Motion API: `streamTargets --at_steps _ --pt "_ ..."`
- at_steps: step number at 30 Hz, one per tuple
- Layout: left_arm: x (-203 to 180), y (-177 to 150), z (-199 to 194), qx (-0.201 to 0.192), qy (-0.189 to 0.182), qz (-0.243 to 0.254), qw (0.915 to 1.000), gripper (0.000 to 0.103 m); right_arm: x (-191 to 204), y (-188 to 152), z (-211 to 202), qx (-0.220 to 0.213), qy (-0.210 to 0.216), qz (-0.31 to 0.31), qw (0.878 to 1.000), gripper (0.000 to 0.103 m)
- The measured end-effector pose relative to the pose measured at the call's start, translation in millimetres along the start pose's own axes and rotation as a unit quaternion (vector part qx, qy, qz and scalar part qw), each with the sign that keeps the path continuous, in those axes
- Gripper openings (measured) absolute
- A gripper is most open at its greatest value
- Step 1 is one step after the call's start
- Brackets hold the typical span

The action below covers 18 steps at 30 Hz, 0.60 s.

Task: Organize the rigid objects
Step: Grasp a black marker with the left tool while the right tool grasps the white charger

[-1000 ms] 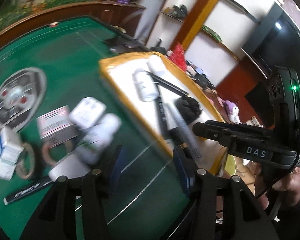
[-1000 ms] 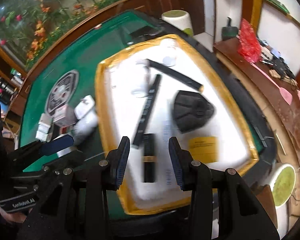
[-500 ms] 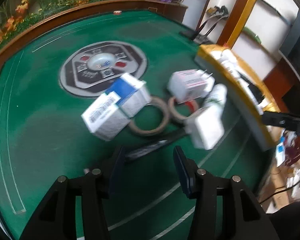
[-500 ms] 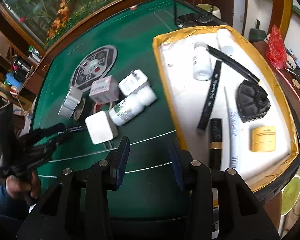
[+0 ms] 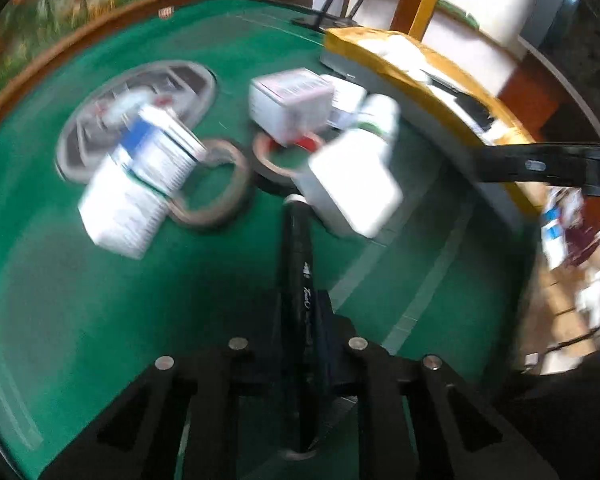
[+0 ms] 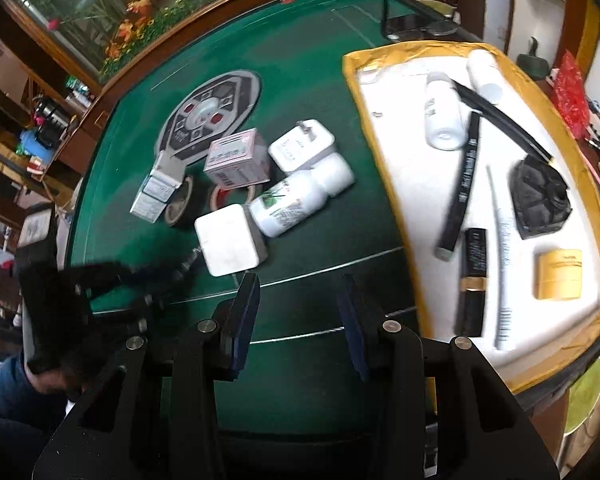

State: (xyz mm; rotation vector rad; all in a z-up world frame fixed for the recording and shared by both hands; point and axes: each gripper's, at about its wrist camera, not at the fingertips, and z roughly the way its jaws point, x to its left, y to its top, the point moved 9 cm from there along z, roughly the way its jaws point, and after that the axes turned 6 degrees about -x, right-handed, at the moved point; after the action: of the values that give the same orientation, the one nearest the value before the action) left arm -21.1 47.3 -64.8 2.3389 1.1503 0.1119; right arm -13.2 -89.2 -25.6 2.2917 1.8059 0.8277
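1. Green felt covers your surface (image 6: 312, 80); a gold-rimmed tray (image 6: 384, 168) sits at right.
2. Your left tool (image 5: 304, 320) has just closed on the black pen (image 5: 296, 248).
3. Just beyond its tip crowd a white adapter (image 5: 352, 188), white bottle (image 6: 288, 204) and tape rolls (image 5: 216, 188).
4. Your right tool (image 6: 298, 320) hangs part-open, empty.

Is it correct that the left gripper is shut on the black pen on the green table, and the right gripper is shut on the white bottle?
Not fully. The left gripper, whose jaws have just been closing, is shut on the black pen. The right gripper holds nothing: the right wrist view shows its jaws apart above bare green table. The white bottle lies apart from it.
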Motion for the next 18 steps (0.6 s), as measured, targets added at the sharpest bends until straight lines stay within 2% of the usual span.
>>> streamTargets --at_steps 5,8,11,18 --pt "8 -3 -2 -0.006 0.028 -0.030 0.9991 0.016 20 4 13 0.011 0.011 -0.034 0.999 0.040" --pt "10 6 3 -0.002 0.038 -0.031 0.9988 0.017 29 9 26 0.019 0.014 -0.053 0.998 0.053" --pt "10 11 5 -0.009 0.050 -0.017 0.9986 0.016 42 13 36 0.024 0.013 -0.084 0.996 0.053" --pt "31 -2 -6 -0.014 0.061 -0.063 0.9960 0.014 61 12 61 0.059 -0.004 -0.138 0.989 0.053"
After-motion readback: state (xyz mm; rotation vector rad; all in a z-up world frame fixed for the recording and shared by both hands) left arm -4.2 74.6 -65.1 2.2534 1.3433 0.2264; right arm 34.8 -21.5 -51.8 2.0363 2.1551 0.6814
